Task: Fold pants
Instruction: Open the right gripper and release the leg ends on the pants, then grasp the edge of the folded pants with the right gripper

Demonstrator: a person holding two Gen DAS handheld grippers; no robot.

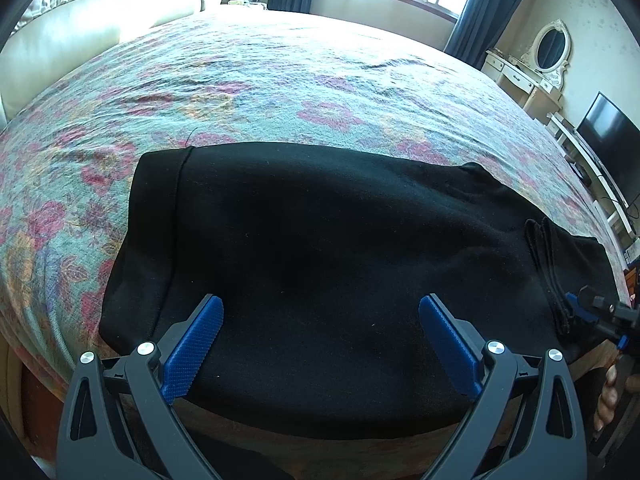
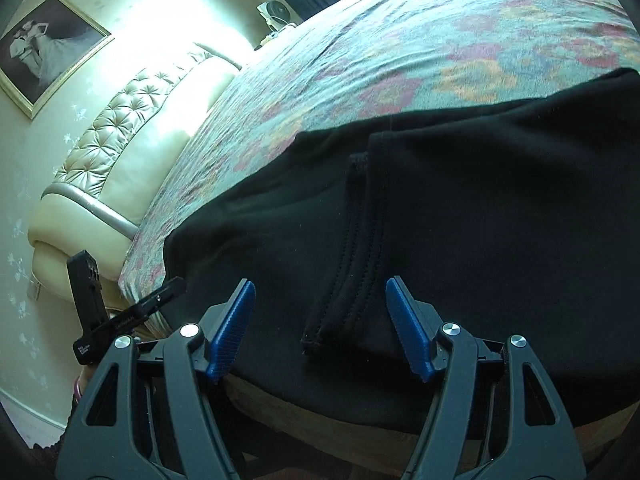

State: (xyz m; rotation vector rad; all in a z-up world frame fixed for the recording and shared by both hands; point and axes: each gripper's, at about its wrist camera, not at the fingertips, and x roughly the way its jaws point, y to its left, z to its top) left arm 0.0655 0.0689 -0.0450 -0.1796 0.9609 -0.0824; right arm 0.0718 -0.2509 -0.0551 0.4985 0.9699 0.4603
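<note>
Both tongs [image 1: 320, 344] [image 2: 320, 326] gape apart; black pants [image 1: 320, 260] lie seemingly folded on bed [image 1: 280, 80]

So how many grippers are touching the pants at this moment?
0. The left gripper hangs open over the near edge of the black pants on the bed. The right gripper is open around the stitched hem, not closed on it. Contact underneath the fingers can't be ruled out.

Floral bedspread [image 1: 280, 80] beyond pants [image 1: 320, 260] lies unobstructed.

I can read nothing: the small white print on my other gripper's black body [image 2: 84, 350] is too blurred.
</note>
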